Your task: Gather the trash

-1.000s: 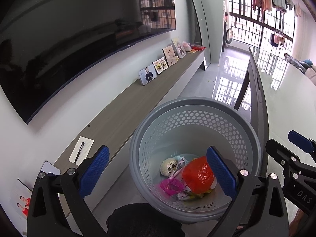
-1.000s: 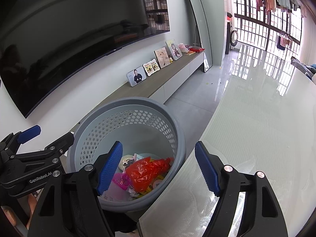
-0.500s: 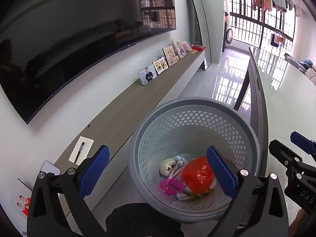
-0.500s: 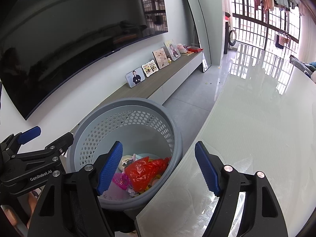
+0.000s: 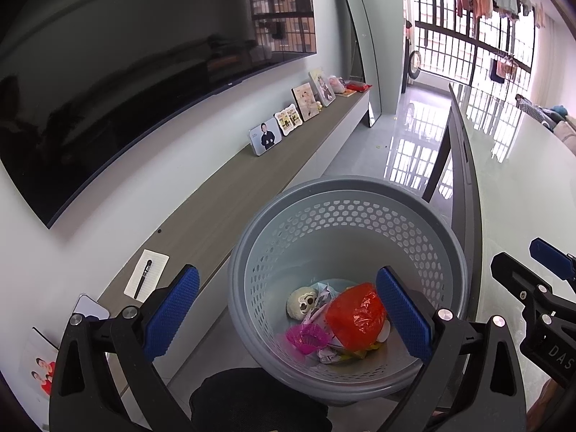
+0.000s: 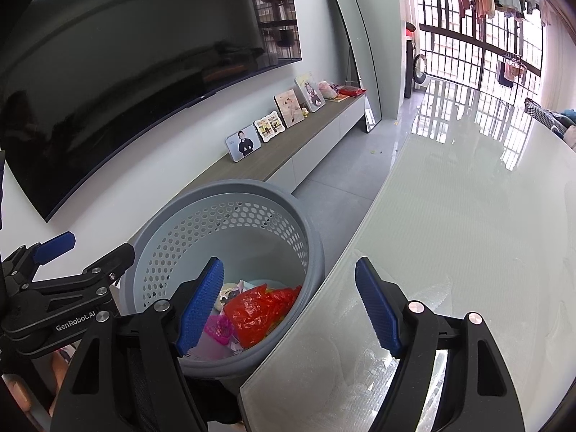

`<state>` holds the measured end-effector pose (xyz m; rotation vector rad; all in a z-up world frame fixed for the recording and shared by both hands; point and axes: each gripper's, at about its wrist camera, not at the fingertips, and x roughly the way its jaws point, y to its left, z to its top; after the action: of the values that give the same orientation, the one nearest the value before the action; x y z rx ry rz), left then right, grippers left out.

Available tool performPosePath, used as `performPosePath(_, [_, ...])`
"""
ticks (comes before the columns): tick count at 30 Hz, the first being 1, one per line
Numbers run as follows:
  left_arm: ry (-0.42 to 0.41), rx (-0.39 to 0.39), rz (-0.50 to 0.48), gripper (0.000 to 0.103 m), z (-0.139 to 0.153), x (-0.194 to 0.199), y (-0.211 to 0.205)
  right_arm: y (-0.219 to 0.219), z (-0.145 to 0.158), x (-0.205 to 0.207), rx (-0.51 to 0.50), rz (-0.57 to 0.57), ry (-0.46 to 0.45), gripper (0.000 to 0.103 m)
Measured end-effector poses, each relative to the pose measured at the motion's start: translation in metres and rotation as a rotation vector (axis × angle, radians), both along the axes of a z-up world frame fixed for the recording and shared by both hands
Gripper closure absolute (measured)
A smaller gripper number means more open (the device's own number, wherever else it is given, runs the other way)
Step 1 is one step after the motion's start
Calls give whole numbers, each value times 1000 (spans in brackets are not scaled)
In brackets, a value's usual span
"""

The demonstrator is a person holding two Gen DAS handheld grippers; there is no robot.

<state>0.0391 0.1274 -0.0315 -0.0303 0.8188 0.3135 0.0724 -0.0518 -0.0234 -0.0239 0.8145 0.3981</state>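
A grey perforated basket (image 5: 345, 189) stands beside the table edge, just below both grippers. Inside it lie a red plastic bag (image 5: 356, 315), a pink paper cup (image 5: 306, 336), a white skull-like ball (image 5: 302, 302) and crumpled wrappers. My left gripper (image 5: 288, 311) hangs open over the basket's near rim with nothing between its fingers. In the right wrist view the basket (image 6: 223, 189) sits at lower left, with the red bag (image 6: 259, 311) showing inside. My right gripper (image 6: 289, 306) is open and empty, straddling the basket rim and the table edge.
A glossy white table (image 6: 468, 216) fills the right side. Along the wall run a low wood-topped console (image 5: 252, 187) with photo frames (image 5: 264, 138), a notepad with a pen (image 5: 145, 277), a large dark TV (image 5: 126, 72) and a leaning mirror (image 5: 360, 54). Something black (image 5: 259, 396) sits under the basket.
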Motion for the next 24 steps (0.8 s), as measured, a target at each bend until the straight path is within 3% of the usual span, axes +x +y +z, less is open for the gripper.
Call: performPosePath(24, [-1,-3,11,6,-1,1,5,9,1,5,-7,17,-4,31])
